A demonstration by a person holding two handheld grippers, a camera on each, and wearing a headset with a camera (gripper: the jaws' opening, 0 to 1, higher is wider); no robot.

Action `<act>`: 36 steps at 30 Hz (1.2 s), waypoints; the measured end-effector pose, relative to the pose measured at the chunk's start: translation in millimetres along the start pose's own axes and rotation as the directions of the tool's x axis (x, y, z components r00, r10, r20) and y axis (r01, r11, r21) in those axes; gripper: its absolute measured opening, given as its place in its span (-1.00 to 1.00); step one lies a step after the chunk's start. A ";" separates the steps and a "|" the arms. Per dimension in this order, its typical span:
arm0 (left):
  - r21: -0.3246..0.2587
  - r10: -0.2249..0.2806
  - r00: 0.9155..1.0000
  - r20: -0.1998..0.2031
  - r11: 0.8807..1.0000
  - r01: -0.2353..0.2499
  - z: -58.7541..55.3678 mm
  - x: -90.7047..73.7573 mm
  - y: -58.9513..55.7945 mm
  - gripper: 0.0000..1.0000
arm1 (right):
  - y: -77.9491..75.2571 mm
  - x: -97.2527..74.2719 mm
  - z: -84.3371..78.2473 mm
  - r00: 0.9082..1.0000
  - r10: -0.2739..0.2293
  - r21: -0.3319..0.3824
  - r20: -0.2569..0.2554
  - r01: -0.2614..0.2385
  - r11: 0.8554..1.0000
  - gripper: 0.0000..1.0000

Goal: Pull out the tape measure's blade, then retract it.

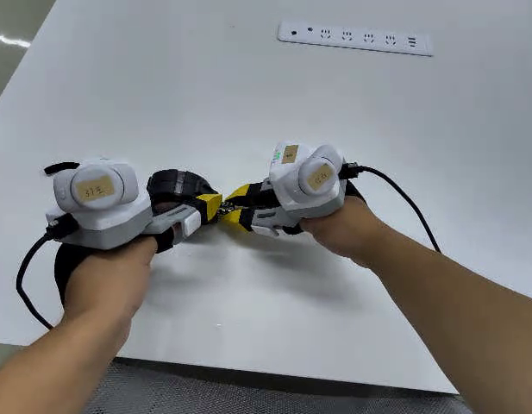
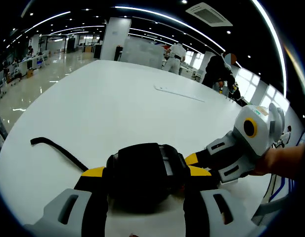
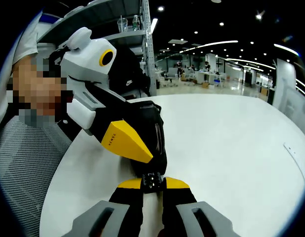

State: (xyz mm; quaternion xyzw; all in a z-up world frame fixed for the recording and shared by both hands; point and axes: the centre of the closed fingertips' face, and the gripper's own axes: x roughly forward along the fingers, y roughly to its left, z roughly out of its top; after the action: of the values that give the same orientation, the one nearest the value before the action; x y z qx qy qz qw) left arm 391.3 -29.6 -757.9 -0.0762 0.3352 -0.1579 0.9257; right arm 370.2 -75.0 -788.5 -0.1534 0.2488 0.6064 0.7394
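Head view, power strip (image 1: pixel 354 38) beyond tape measure (image 1: pixel 181 188)

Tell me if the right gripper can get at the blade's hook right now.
Likely yes: the right gripper looks shut on the hook, right at the mouth of the tape measure, which the left gripper holds; nothing sits between.

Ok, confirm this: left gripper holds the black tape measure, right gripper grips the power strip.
Wrong on the right gripper: its jaws pinch the tape's end hook, as the right gripper view shows. The left gripper does hold the black tape measure.
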 end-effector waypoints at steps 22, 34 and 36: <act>0.019 0.000 1.000 0.019 1.000 -0.001 0.8 0.0 -0.3 0.19 | 2.6 -1.3 -0.3 1.000 -0.001 0.022 -0.017 0.001 1.000 -0.66; 0.032 -0.008 1.000 0.014 0.999 0.007 1.2 0.0 -1.9 0.21 | 2.5 -7.7 0.0 1.000 -0.012 0.039 -0.016 0.012 0.999 -0.58; 0.057 -0.010 1.000 0.018 0.998 0.009 2.2 -0.2 -2.5 0.20 | 1.2 -9.7 5.1 1.000 -0.019 0.056 0.002 0.019 0.998 -0.57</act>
State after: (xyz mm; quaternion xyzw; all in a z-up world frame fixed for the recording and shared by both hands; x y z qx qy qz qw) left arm 392.0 -31.9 -755.4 -0.0529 0.3220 -0.1711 0.9297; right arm 368.7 -80.0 -778.9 -0.1340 0.2633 0.5923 0.7496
